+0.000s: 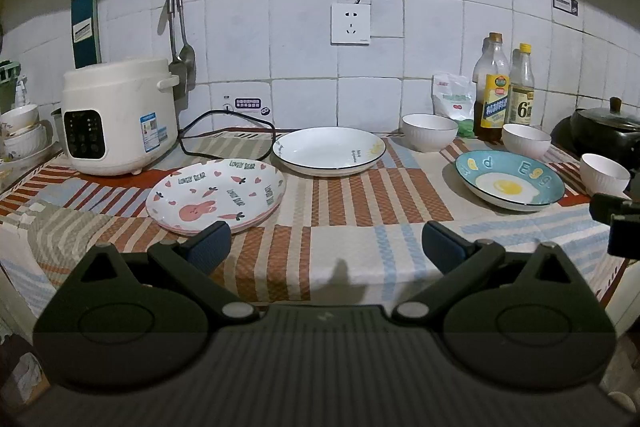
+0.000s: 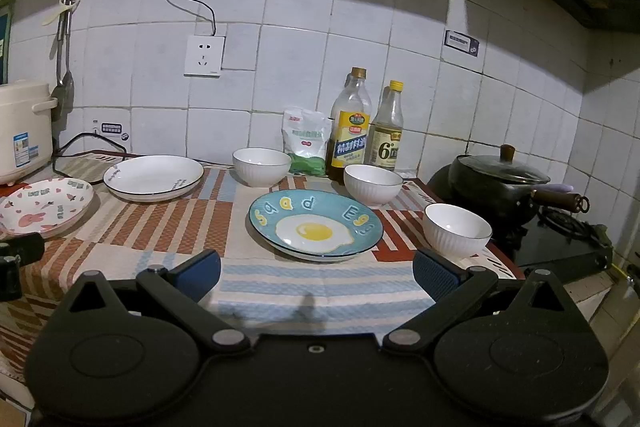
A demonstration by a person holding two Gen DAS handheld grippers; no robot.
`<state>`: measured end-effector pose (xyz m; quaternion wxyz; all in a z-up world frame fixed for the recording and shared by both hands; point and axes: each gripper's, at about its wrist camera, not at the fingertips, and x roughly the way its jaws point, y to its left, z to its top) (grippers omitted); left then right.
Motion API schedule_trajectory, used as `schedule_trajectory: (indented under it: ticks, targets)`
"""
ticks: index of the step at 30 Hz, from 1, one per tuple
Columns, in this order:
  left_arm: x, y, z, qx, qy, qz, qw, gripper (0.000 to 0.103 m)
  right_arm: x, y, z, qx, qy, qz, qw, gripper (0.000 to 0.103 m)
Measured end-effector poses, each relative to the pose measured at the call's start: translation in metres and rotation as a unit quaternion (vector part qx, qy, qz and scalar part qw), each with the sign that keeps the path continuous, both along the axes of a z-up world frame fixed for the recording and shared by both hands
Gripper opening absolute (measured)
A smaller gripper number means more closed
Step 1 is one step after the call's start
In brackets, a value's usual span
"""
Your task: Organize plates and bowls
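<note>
Three plates lie on the checked cloth: a pink rabbit plate (image 1: 216, 197) (image 2: 44, 213), a white dark-rimmed plate (image 1: 329, 150) (image 2: 154, 177) and a blue fried-egg plate (image 1: 510, 183) (image 2: 316, 225). Three white ribbed bowls stand at the back right: one (image 1: 429, 132) (image 2: 261, 167), a second (image 1: 526, 141) (image 2: 373, 184) and a third (image 1: 604, 174) (image 2: 457, 229). My left gripper (image 1: 326, 247) is open and empty, just in front of the rabbit plate. My right gripper (image 2: 316, 275) is open and empty, in front of the egg plate.
A white rice cooker (image 1: 116, 115) with its black cord stands at the left. Two bottles (image 2: 366, 131) and a bag (image 2: 306, 141) stand by the tiled wall. A black lidded pot (image 2: 500, 187) sits on the stove at right. More bowls are stacked at far left (image 1: 22, 135).
</note>
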<state>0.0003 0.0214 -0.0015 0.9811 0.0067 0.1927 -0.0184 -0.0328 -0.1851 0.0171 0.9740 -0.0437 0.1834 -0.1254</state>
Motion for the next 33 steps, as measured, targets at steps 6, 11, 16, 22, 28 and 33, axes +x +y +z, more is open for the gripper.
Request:
schedule_trajectory:
  ticks: [6,11,16,22,28,33]
  targets:
    - [-0.0024,-0.0030,-0.0011,0.003,-0.005,-0.003,1.0000,0.103,-0.0007,-0.0016,-0.0006,-0.001,-0.002,-0.001,1.000,0.103]
    - [-0.0063,-0.0020,-0.0043,0.003,-0.018,-0.009,0.9998,0.103,-0.0023,-0.0032,-0.0015,-0.001,-0.005,-0.001,1.000,0.103]
    - [-0.0072,-0.0022,-0.0052,0.005,-0.026,-0.012,0.9996,0.103,-0.0029,-0.0032,-0.0017,-0.001,-0.008,0.000,1.000,0.103]
    - [-0.0081,-0.0039,-0.0052,0.004,-0.026,-0.017,0.9995,0.103,-0.0048,-0.0015,-0.0017,-0.009,-0.015,0.002,1.000,0.103]
    - [-0.0068,-0.0023,-0.0063,0.007,-0.022,-0.021,0.9995,0.103,-0.0027,-0.0017,-0.0033,-0.009,-0.013,0.005,1.000,0.103]
    - [-0.0032,-0.0008,-0.0069,0.009,-0.016,-0.024,0.9995,0.103,-0.0014,-0.0023,-0.0031,-0.007,-0.016,0.011,1.000,0.103]
